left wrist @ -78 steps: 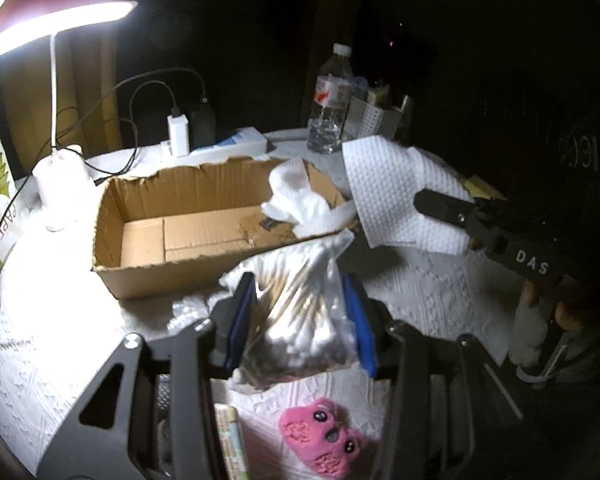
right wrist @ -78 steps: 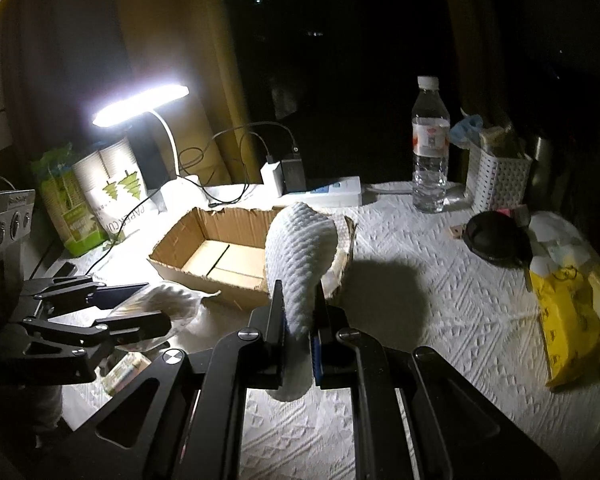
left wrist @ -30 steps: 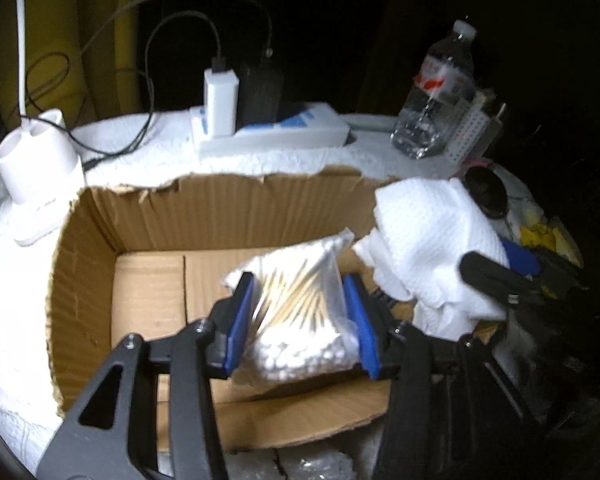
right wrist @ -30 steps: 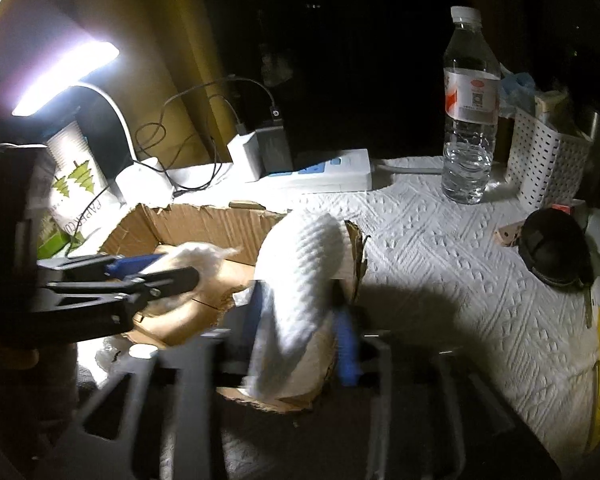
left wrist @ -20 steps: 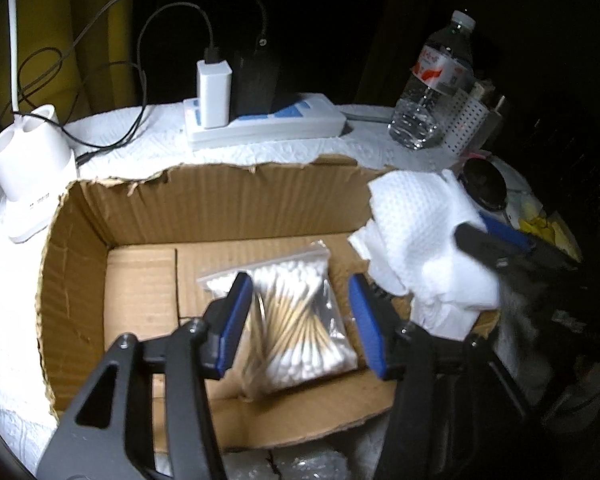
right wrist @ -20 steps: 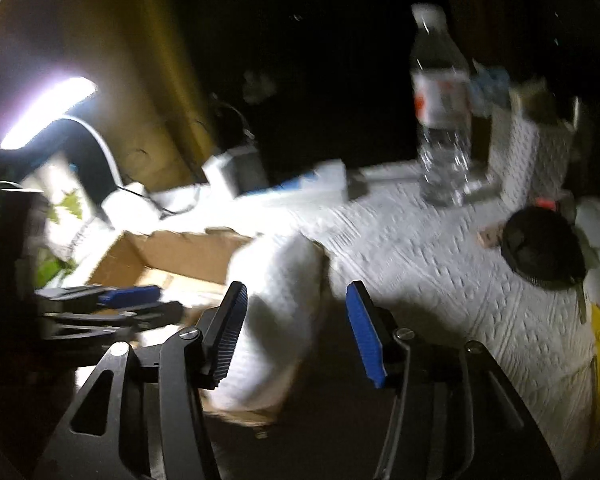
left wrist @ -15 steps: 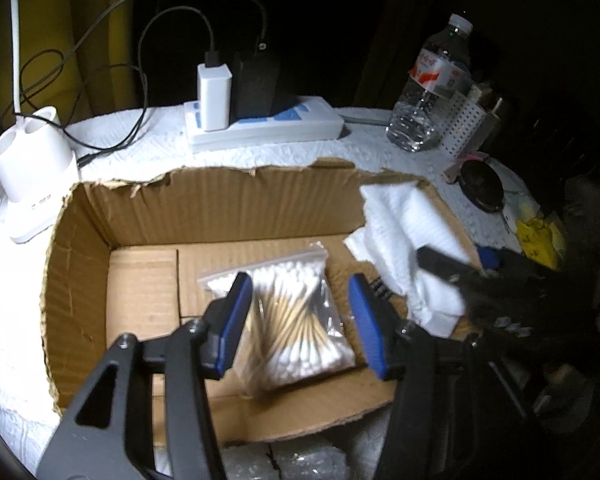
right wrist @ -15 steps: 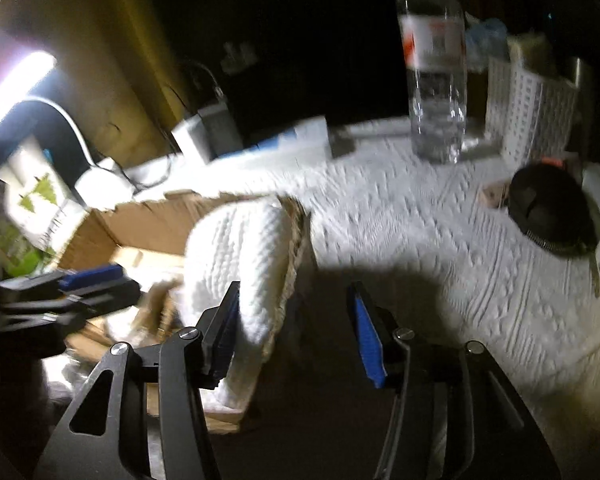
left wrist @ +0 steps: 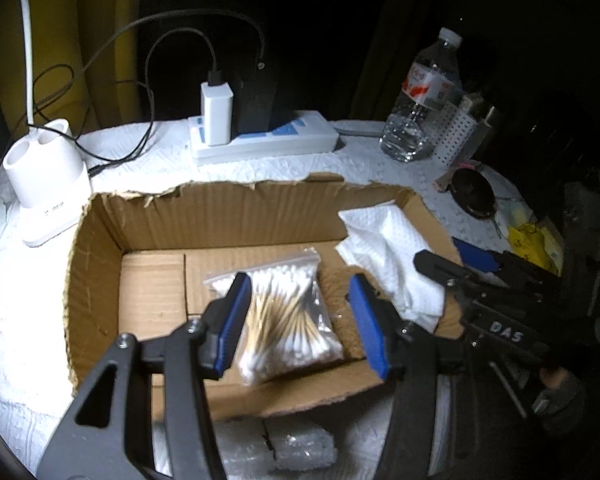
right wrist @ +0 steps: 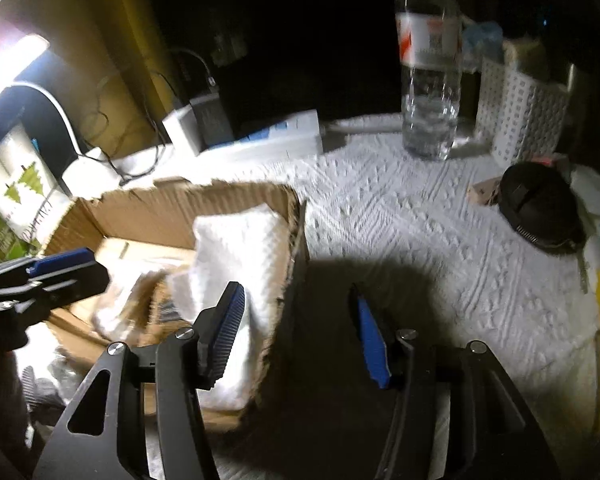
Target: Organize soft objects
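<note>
A clear bag of cotton swabs (left wrist: 286, 316) lies on the floor of the open cardboard box (left wrist: 220, 216). My left gripper (left wrist: 302, 320) is open just above it, a blue pad on each side, touching nothing. A white paper towel (left wrist: 392, 260) lies over the box's right end; it also shows in the right wrist view (right wrist: 240, 264). My right gripper (right wrist: 296, 328) is open and empty beside the box's right wall (right wrist: 292, 248). The right gripper also shows in the left wrist view (left wrist: 472, 268).
A power strip with chargers (left wrist: 260, 140) and a lamp base (left wrist: 46, 184) stand behind the box. A water bottle (right wrist: 430, 72), a white basket (right wrist: 528, 108) and a black round thing (right wrist: 540, 208) are to the right. Yellow packs (left wrist: 532, 240) lie far right. Bubble wrap (left wrist: 284, 448) lies before the box.
Both grippers carried their loads to the box and opened. The swab bag now lies in the box, the paper towel lies over its right end, and my right gripper has drawn back.
</note>
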`<state>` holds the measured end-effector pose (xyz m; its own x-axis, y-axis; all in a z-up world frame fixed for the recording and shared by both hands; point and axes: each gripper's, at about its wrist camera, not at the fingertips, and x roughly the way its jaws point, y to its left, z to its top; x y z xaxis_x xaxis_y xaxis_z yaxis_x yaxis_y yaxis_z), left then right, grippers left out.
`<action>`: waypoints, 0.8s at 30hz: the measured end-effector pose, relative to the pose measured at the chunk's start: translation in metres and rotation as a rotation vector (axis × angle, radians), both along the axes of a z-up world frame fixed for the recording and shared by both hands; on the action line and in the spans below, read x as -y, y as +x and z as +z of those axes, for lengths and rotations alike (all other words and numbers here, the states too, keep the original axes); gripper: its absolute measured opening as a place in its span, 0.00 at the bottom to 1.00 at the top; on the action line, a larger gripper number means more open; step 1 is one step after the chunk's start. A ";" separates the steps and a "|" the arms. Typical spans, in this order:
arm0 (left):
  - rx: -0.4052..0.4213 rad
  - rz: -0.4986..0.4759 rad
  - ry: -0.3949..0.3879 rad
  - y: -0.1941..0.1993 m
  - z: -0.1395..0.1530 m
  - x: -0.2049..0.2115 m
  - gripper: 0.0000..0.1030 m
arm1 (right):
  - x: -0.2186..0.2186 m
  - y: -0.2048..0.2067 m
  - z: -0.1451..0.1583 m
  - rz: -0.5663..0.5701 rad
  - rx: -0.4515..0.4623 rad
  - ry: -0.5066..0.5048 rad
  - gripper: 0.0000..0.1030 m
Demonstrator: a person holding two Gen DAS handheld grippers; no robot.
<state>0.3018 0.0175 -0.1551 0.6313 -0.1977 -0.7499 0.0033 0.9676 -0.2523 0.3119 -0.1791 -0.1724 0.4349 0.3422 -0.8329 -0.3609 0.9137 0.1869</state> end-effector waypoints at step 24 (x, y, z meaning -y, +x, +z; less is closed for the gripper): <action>0.108 0.005 -0.004 -0.083 0.042 -0.007 0.72 | -0.016 -0.072 0.074 0.046 0.098 0.019 0.59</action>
